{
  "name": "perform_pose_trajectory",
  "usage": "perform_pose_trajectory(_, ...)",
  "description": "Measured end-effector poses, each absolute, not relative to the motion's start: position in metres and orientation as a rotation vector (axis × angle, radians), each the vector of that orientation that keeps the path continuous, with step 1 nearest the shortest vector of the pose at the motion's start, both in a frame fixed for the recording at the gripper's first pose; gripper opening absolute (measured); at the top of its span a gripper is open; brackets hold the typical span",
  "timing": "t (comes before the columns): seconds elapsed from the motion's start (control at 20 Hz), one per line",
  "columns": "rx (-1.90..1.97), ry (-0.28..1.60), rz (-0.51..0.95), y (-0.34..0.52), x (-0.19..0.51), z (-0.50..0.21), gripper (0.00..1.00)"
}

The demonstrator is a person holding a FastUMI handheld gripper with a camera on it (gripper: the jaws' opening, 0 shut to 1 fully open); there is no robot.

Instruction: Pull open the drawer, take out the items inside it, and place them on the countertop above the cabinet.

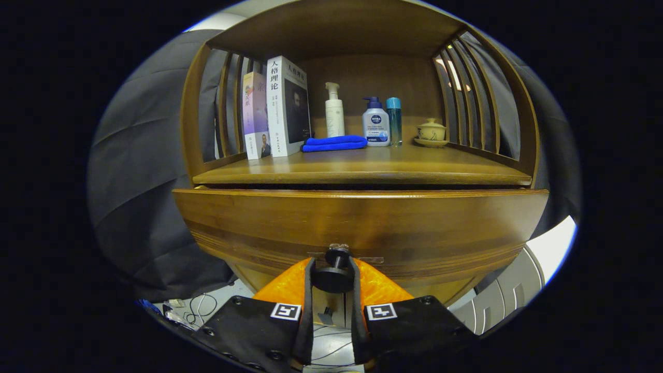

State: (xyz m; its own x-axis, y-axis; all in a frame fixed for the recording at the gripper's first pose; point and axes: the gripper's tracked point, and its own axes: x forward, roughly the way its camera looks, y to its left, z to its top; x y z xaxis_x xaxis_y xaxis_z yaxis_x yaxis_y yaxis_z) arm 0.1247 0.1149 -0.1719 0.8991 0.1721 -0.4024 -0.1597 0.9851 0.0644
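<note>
Fingers (332, 269) level, clamped on the drawer (362, 228) knob (334, 274).

Square-tag markers on gripper (332, 274) body

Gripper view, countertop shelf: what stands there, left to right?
Two books → blue cloth → white pump bottle → blue-capped pump bottle → slim blue bottle → lidded cup on saucer. Jaws grip the drawer knob.
</note>
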Motion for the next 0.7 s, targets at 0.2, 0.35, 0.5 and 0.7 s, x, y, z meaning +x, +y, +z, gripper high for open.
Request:
perform_pose_trajectory(0.2,0.011,0.413,0.181,0.116,0.100,-0.171,0.32)
perform_pose_trajectory(0.35,0.004,0.411,0.193,0.116,0.085,-0.170,0.32)
perform_pose_trajectory(0.5,-0.003,0.409,0.205,0.113,0.071,-0.169,0.32)
perform_pose_trajectory(0.7,-0.010,0.407,0.220,0.112,0.058,-0.169,0.32)
